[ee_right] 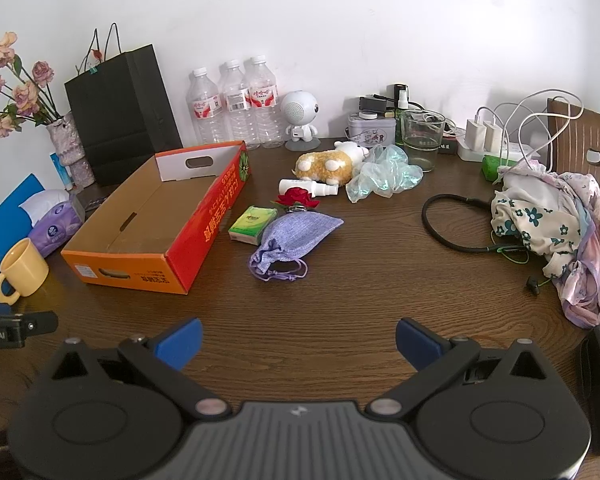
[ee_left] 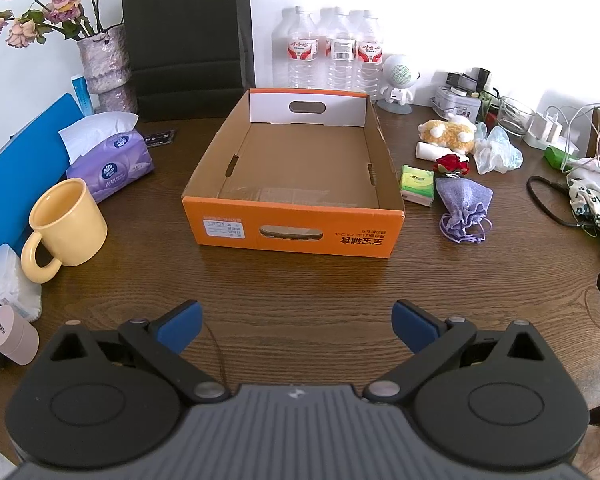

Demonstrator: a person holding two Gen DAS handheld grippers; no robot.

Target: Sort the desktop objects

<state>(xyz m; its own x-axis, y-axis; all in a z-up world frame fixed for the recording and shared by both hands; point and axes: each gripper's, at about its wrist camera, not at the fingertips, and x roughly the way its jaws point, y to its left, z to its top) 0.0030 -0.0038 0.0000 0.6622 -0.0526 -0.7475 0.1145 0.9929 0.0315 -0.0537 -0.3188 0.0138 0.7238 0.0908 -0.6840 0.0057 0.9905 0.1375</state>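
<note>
- My left gripper (ee_left: 296,322) hangs low over the bare wood of the table (ee_left: 300,280), fingers spread wide, nothing between them.
- My right gripper (ee_right: 298,340) is the same: released, empty, over open tabletop.
- Just ahead of the left one sits the orange cardboard box (ee_left: 296,224), open-topped and with nothing in it, so I judge the sorting has not yet begun.
- To the right of the box lie the loose things: a lilac drawstring pouch (ee_right: 296,236) nearest me, a green tissue packet (ee_right: 253,224) touching its left side, a red fabric rose (ee_right: 298,199) just behind.
- Farther back, a plush sheep (ee_right: 330,164), a small white bottle (ee_right: 306,187) and a crumpled plastic bag (ee_right: 384,176).
- On the left, a yellow mug (ee_left: 66,228) and a purple tissue pack (ee_left: 110,164).
- At the wall, water bottles (ee_left: 328,50) and a black paper bag (ee_left: 188,36).
- Next, I think, the right gripper should reach forward to the pouch, close on its soft body, and carry it left over the box wall.
</note>
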